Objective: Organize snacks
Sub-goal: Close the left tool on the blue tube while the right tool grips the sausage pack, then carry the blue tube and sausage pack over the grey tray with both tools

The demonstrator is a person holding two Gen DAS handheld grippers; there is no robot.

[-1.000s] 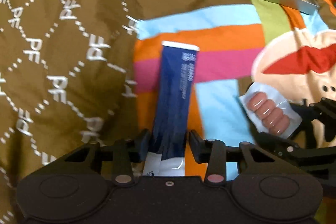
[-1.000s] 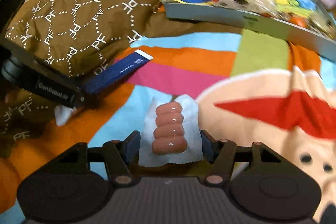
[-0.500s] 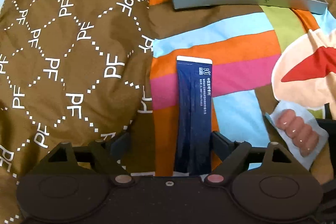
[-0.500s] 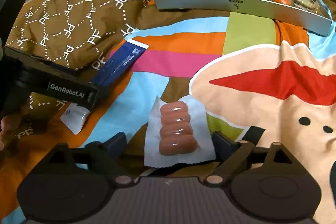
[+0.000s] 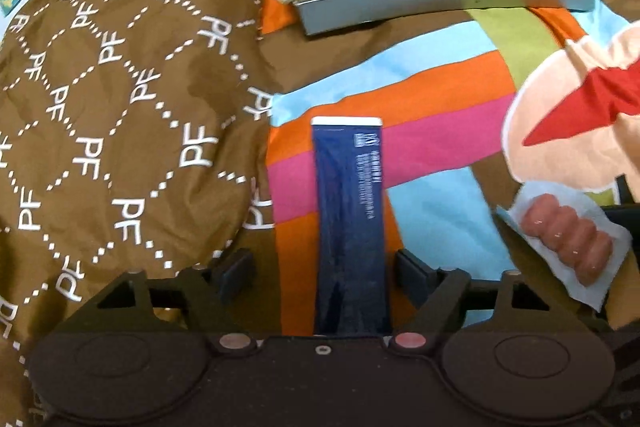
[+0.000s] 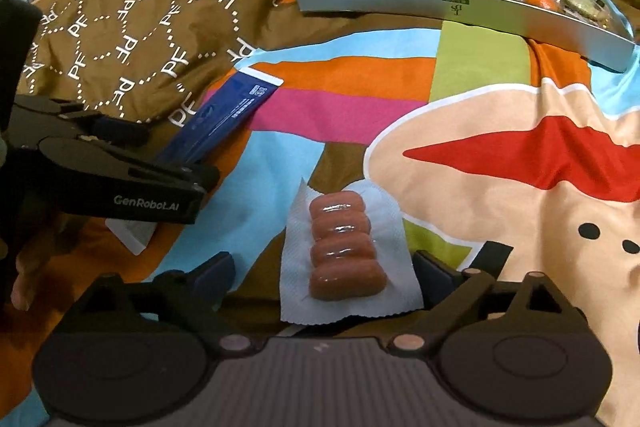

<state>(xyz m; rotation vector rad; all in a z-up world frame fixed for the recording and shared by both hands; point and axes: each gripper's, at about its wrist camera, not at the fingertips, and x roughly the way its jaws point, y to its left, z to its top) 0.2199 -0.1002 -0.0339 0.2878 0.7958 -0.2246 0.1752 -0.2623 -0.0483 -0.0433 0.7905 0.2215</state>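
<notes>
A dark blue snack packet (image 5: 349, 223) is seen lying flat on the striped bedspread (image 5: 440, 99), between the fingers of the left gripper (image 5: 324, 267); these are closing, but gaps are left on both sides and nothing is gripped. The sealed sausage pack (image 6: 345, 245) is framed by the widely spread fingers of the right gripper (image 6: 323, 273), untouched. A grey tray (image 6: 400, 1) filled with snacks is set further back, beside a brown quilt (image 5: 120, 99).
</notes>
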